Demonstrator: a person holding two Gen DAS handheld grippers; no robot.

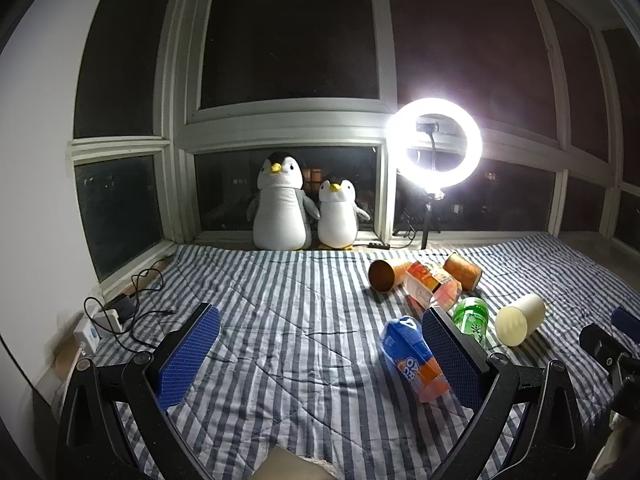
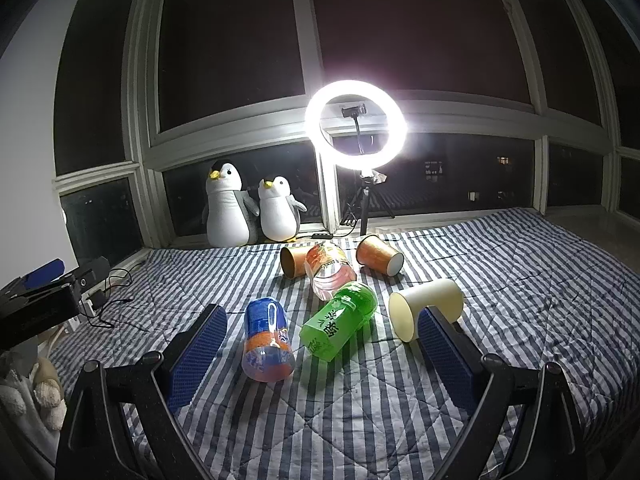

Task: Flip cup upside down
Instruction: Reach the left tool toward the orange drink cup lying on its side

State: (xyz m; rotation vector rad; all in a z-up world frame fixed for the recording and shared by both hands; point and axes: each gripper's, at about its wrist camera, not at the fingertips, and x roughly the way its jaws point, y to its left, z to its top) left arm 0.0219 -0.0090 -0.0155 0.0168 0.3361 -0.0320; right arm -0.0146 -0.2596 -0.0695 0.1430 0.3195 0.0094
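Note:
Several cups and bottles lie on their sides on a striped quilt [image 2: 500, 280]. A cream paper cup [image 2: 430, 304] [image 1: 520, 318] lies with its mouth toward me, just beyond my right gripper's right finger. Two orange paper cups [image 2: 380, 258] [image 2: 294, 260] lie farther back; they also show in the left wrist view [image 1: 462, 270] [image 1: 384, 276]. My right gripper [image 2: 322, 330] is open and empty above the blue and green bottles. My left gripper [image 1: 320, 326] is open and empty over the quilt, left of the pile.
A blue-orange bottle [image 2: 266, 340], a green bottle [image 2: 340, 322] and a clear orange-label bottle [image 2: 328, 268] lie among the cups. Two plush penguins [image 1: 280, 204] and a lit ring light [image 1: 434, 142] stand at the window. Cables and a power strip [image 1: 104, 322] lie at the left edge.

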